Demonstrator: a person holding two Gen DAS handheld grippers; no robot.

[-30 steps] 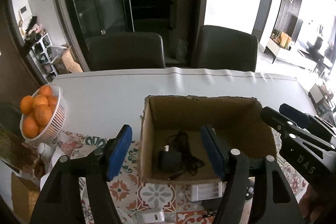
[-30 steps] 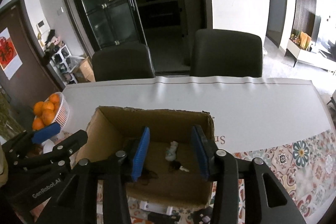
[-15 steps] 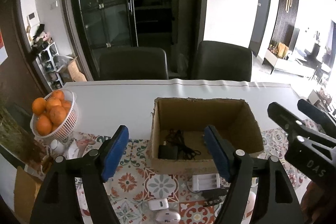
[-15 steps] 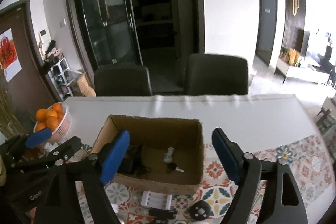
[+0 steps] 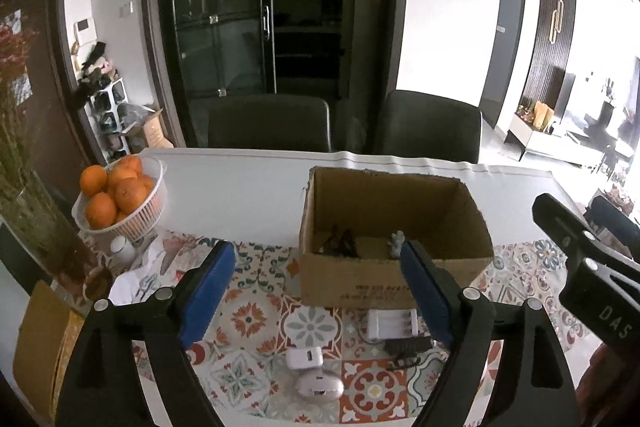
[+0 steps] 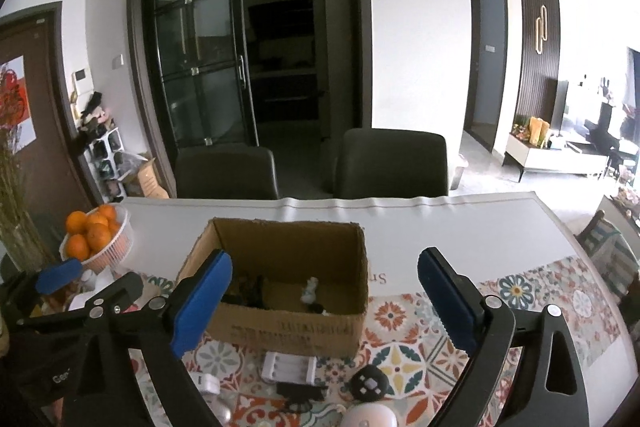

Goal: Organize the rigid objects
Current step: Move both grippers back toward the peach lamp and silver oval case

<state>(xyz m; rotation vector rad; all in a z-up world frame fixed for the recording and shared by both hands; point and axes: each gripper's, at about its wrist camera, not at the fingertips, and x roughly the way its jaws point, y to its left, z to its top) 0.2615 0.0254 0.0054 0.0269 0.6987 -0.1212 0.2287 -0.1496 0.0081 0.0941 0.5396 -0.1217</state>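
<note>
An open cardboard box stands on the patterned table mat. It holds a black charger with cable and a small white item. In front of the box lie a white battery charger, a white plug adapter, a white oval device, small black pieces and a round black item. My left gripper is open and empty, above these. My right gripper is open wide and empty, before the box.
A white basket of oranges stands at the left beside a glass vase. Crumpled paper lies left of the mat. Two dark chairs stand behind the table. The right gripper's arm shows at right.
Both grippers have pulled back and up from the box. The right gripper has opened wide. The items in front of the box have come into view.
</note>
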